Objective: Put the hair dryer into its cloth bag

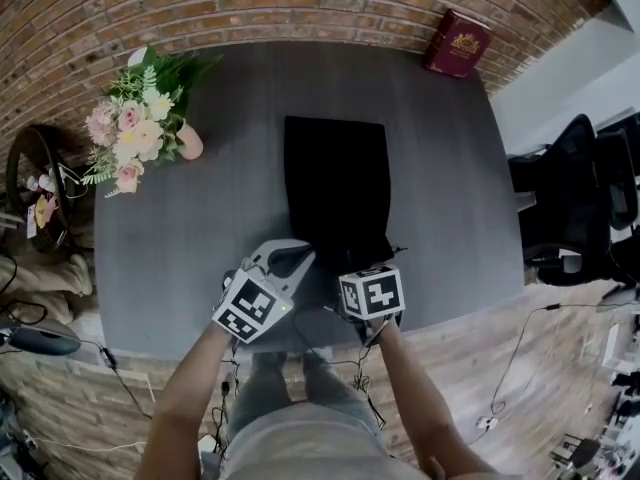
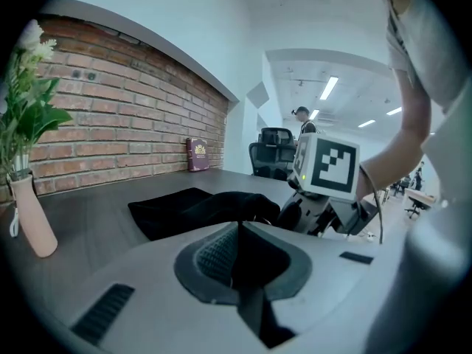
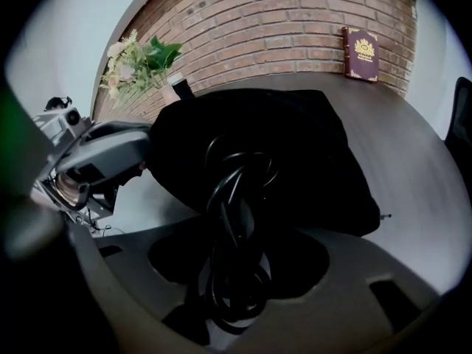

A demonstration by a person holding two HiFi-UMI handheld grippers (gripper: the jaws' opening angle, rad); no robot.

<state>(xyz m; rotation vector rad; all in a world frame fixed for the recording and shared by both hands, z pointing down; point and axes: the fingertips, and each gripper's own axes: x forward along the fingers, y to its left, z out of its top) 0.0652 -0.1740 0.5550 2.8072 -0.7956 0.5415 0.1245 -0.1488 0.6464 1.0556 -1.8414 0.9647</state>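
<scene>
The task looks nearly finished. The black bag lies flat on the gray table, with its mouth toward the person, and it bulges. No body of the hair dryer shows in any view, so I judge that it is already inside. What is left outside is the cord, a black coil at the mouth of the bag.

The right tongs point steeply down at this mouth. Their jaws stand apart with the coil between them, and the pads do not seem to press it. The left tongs have their jaws together, with the tips right at the near left corner of the bag. They may pinch a fold of the cloth, but I cannot tell this for sure.

What remains, as I judge it, is to push the cord in and then close the mouth.

The mouth of the bag is close to the near edge of the table, so a loose loop of cord could slide off there. Beyond the bag there is free table. The flowers at the left and the red book at the far right corner are well apart from the work
</scene>
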